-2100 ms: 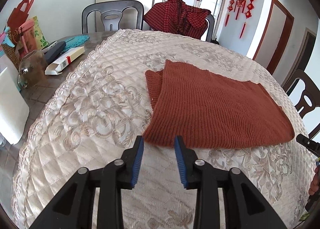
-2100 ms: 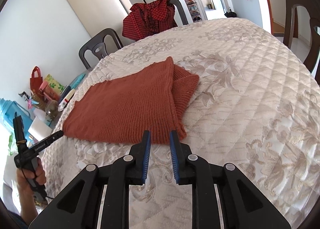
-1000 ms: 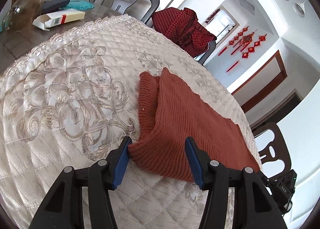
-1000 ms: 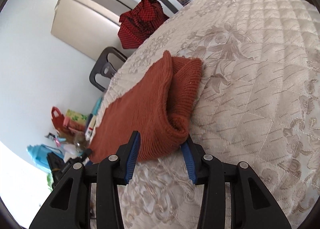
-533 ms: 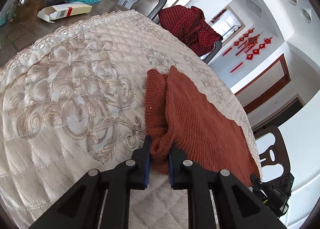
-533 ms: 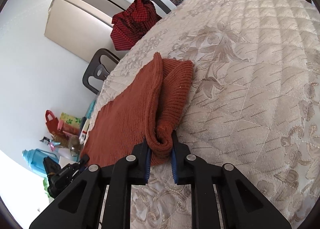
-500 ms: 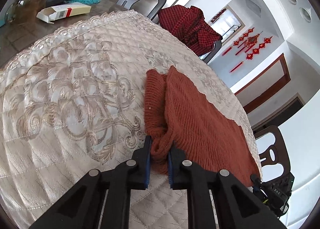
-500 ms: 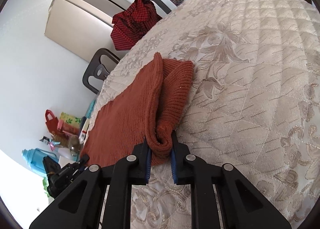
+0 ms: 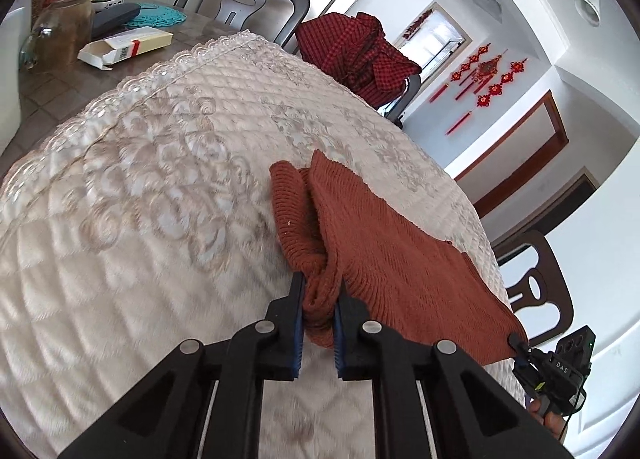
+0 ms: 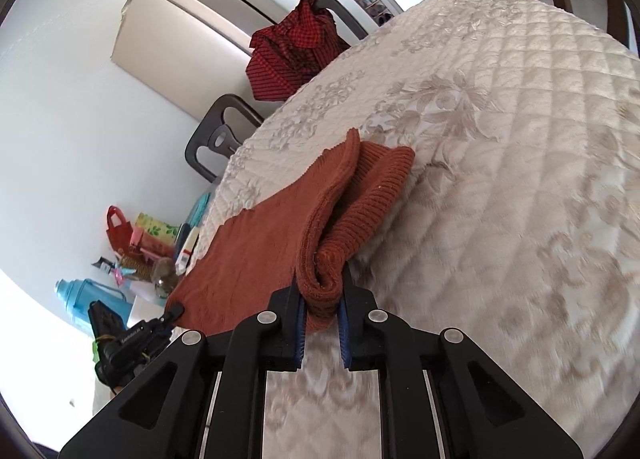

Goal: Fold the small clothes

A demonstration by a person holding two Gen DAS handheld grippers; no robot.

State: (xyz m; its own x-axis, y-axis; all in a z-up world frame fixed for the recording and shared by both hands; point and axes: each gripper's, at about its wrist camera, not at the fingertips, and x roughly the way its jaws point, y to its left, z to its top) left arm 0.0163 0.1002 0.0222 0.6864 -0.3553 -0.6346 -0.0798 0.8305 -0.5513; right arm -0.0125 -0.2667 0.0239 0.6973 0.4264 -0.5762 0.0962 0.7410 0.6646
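- Quilted cream cloth (image 9: 132,187) covered the table, with a rust knit (image 9: 384,255) lying across its near middle.
- Left gripper (image 9: 318,299) pinched the knit's near left corner, bunched between the pads.
- Right gripper (image 10: 320,293), jaws closing, clamped the near right corner.

surface: quilted cream cover (image 9: 160,187) | on it: rust knit garment (image 9: 400,259), near edge apparently lifted

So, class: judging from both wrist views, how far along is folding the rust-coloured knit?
Done: the knit lies with its side parts already folded in. In hand: the left gripper and right gripper each pinch a near corner, the right's jaws closing. Left: carry that edge over and flatten it.
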